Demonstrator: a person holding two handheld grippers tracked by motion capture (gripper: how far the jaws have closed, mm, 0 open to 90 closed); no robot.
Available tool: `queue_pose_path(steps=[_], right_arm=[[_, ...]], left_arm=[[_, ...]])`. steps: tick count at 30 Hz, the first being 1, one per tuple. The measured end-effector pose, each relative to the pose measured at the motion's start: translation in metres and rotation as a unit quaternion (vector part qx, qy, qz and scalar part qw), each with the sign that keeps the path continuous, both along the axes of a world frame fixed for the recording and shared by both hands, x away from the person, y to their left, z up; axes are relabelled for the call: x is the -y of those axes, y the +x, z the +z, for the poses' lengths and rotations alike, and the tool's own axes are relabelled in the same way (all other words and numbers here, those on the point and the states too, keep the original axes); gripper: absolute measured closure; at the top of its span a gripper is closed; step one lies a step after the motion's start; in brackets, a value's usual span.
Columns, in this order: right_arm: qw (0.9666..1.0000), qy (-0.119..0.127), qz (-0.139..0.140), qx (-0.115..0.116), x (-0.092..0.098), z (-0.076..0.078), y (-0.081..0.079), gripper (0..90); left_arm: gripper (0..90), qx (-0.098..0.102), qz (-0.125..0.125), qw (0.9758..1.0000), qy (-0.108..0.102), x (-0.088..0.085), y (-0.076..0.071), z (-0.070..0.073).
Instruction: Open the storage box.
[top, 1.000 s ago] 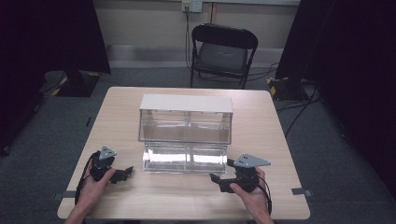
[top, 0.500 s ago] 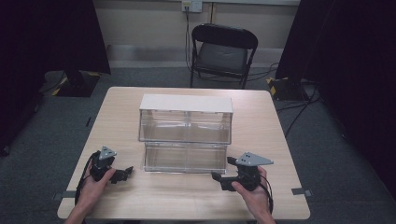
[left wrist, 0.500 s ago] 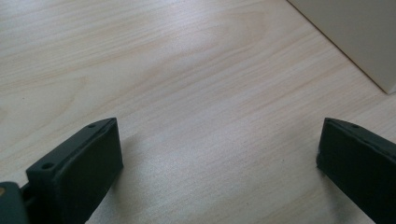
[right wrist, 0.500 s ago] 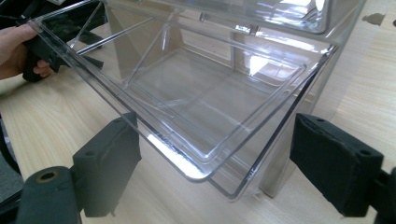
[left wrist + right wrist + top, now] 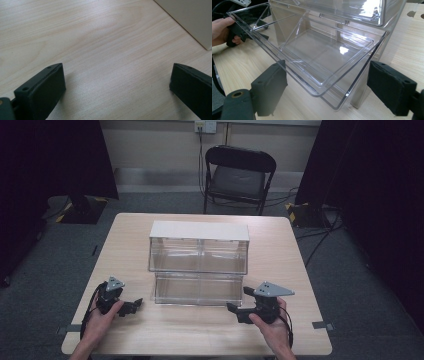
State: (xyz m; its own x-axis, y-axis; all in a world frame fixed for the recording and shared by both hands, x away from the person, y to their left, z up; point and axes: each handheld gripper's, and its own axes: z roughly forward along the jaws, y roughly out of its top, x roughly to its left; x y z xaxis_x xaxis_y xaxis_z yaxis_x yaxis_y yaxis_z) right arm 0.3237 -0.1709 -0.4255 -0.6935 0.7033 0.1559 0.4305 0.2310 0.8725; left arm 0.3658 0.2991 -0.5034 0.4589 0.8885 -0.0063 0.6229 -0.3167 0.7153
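While the clear bin unit [image 5: 199, 255] stands mid-surface with its lower flap [image 5: 312, 60] tipped open, left claw [image 5: 131, 306] and right claw [image 5: 239, 311] flank it, jaws spread, empty; closing apparently remains.

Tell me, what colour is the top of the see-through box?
White. The box top shows best in the high view.

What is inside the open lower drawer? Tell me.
Nothing: the lower drawer is clear plastic, tilted open, and its floor is bare. The upper drawer also looks empty, though glare hides part of it.
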Motion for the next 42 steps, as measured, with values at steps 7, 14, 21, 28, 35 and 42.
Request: queue_pose_path(steps=[7, 14, 21, 28, 35, 42], right_arm=[[1.0, 0.002, 0.0, 0.002, 0.001, 0.002, 0.0, 15.3], [1.0, 0.007, 0.0, 0.002, 0.002, 0.004, 0.001, 15.1], [0.9999, 0.012, 0.0, -0.001, 0.002, 0.008, 0.002, 14.1], [0.9997, 0.024, -0.005, 0.005, 0.003, 0.013, 0.002, 14.1], [0.9996, 0.026, -0.004, 0.007, 0.004, 0.017, 0.003, 13.9], [0.9996, 0.025, -0.005, 0.012, 0.004, 0.019, 0.003, 13.9]], left_arm=[[0.0, 0.0, -0.001, 1.0, 0.001, 0.0, 0.0, 0.0], [0.0, 0.0, 0.0, 1.0, 0.0, 0.0, 0.0, 0.0], [0.0, 0.0, 0.0, 1.0, 0.0, 0.0, 0.0, 0.0], [0.0, 0.0, 0.0, 1.0, 0.0, 0.0, 0.0, 0.0], [0.0, -0.001, -0.002, 1.0, 0.003, 0.0, 0.0, 0.0], [0.0, -0.001, -0.002, 1.0, 0.003, 0.0, 0.0, 0.0]])
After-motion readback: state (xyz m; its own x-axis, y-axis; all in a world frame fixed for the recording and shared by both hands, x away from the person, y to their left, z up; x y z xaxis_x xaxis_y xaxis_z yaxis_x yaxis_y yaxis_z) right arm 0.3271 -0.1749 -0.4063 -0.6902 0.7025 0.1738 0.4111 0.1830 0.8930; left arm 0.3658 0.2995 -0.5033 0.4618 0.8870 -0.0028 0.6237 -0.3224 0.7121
